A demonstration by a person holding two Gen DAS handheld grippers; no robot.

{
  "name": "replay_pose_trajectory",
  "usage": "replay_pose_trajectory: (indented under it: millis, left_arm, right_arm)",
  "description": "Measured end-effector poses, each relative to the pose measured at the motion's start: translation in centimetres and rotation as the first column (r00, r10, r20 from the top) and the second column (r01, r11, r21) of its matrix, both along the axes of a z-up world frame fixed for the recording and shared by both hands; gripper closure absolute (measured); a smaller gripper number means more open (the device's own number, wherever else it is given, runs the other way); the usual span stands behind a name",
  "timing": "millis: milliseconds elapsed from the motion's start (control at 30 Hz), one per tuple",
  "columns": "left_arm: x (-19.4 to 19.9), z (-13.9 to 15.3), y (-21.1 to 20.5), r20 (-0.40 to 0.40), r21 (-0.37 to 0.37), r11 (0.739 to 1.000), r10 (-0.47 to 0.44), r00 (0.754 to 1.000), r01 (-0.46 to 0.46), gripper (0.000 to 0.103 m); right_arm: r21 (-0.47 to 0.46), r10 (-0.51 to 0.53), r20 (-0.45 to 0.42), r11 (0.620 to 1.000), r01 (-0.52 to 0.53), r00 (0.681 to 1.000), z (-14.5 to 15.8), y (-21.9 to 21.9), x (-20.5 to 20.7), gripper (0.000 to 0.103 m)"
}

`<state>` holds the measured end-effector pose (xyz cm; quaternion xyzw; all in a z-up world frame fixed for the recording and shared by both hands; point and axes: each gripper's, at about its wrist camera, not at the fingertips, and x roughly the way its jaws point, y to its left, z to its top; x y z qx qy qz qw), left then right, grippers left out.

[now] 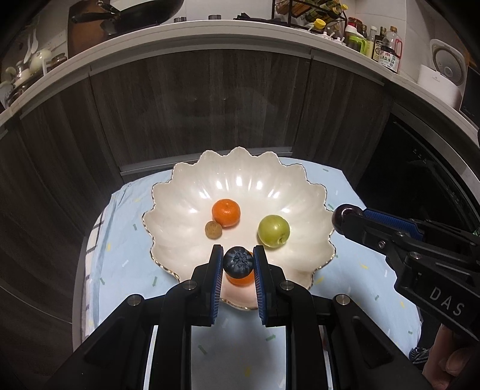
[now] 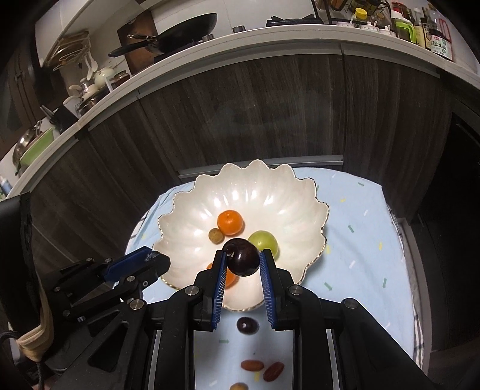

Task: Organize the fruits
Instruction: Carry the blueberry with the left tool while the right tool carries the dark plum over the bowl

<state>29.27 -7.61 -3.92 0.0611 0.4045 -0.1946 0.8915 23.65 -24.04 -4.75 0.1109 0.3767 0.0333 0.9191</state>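
- Only the right wrist view shows the near strip of the table [image 2: 360, 228]: a dark grape [image 2: 246, 325] lies loose just in front of the bowl, and nearer still lie two reddish oblong fruits [image 2: 252, 365] [image 2: 273, 371] and part of a tan fruit [image 2: 238, 386] at the bottom edge.
- Only the left wrist view shows a person's fingers [image 1: 450, 357] at the lower right, under the right tool.
- The left tongs [image 1: 238, 260] are clenched on a blueberry [image 1: 238, 261], held above the near rim of the bowl.
- The right tongs [image 2: 241, 260] are clenched on a dark purple grape [image 2: 241, 260], also above the near part of the bowl; in the left view this grape shows only as a dark round tip at the right.
- The scalloped white bowl [image 1: 240, 168] [image 2: 255, 174] stands on a light blue cloth with small arrow prints.
- In the bowl: a mandarin [image 1: 226, 212] [image 2: 229, 222] near the middle, a small brown longan [image 1: 213, 230] [image 2: 216, 235] touching it on its near left, a green plum [image 1: 273, 230] [image 2: 264, 240] to the right, and a second mandarin [image 1: 240, 279] [image 2: 229, 277] at the near side, partly hidden by the tongs.
- Beyond the bowl rise dark wooden cabinet doors [image 1: 195, 105] under a white kitchen counter [image 1: 210, 30] with a wok [image 2: 183, 25] and bottles [image 1: 387, 54].
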Motion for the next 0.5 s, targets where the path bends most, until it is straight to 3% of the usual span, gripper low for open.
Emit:
replay_pose_trajectory:
  millis: [500]
  left_arm:
    - [2.8, -2.5, -0.3, -0.043, 0.012, 1.0, 0.02, 0.999, -0.02, 0.082]
  right_arm:
    - [0.001, -0.01, -0.048, 1.0, 0.01, 0.999, -2.3, -0.4, 3.0, 0.079]
